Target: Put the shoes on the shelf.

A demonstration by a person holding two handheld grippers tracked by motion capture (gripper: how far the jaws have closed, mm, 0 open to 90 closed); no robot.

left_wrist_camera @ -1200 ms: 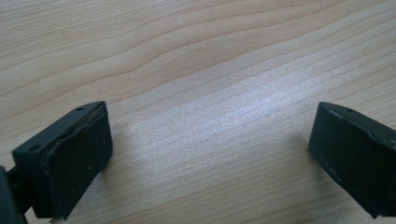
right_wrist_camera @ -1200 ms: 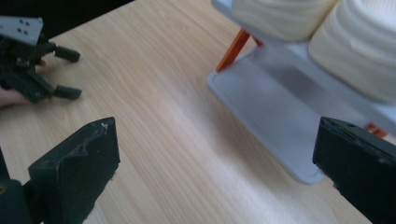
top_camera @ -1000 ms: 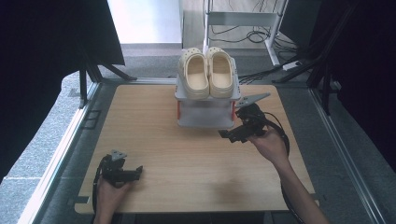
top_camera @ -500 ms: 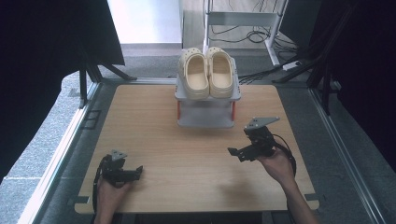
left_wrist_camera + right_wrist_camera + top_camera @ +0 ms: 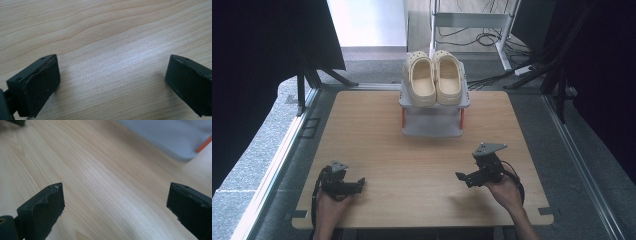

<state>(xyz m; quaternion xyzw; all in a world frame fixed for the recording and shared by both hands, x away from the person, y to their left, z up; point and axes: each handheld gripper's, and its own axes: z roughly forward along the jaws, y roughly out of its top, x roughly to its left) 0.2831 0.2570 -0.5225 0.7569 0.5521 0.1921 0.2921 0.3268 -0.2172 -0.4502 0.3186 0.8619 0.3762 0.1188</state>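
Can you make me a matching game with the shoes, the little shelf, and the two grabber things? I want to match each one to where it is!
Things:
1. cream clogs
2. grey shoe rack
3. left hand-held gripper
4. right hand-held gripper

Places:
A. near edge of the table, left side
B. far middle of the wooden table
C. near part of the table, right side
D. side by side on the rack's top shelf

Pairs: 1-D, 2-B, 3-A, 4-C
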